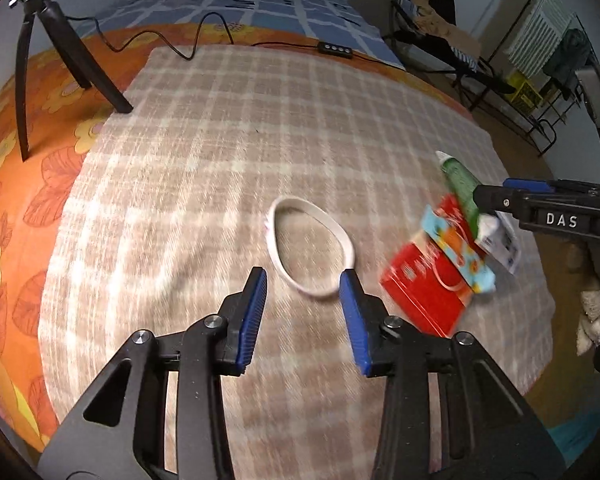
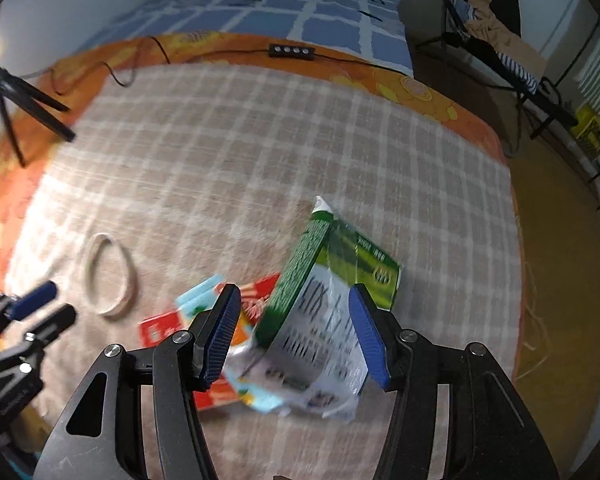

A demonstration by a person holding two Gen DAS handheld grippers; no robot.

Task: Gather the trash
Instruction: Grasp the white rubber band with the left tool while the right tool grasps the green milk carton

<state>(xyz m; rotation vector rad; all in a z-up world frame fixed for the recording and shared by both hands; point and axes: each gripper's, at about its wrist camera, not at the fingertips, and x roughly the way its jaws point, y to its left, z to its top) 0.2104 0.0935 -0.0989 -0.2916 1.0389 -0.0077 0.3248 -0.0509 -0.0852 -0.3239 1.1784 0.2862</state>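
A white rubber ring (image 1: 310, 242) lies on the plaid blanket (image 1: 228, 128), just ahead of my open left gripper (image 1: 303, 282); it also shows in the right wrist view (image 2: 110, 276). To its right lie a red carton (image 1: 428, 284) with a light-blue wrapper (image 1: 458, 250) on it and a green-and-white milk carton (image 1: 462, 188). My right gripper (image 2: 294, 304) is open with its jaws on either side of the milk carton (image 2: 320, 304), which tilts up between them. The red carton (image 2: 156, 330) and blue wrapper (image 2: 196, 300) lie under its left finger.
A black tripod (image 1: 48, 52) stands at the blanket's far left, with a cable and inline controller (image 1: 336, 49) along the far edge. The orange floral sheet (image 1: 16, 168) surrounds the blanket. The bed edge drops off at right, with racks (image 1: 500, 64) beyond.
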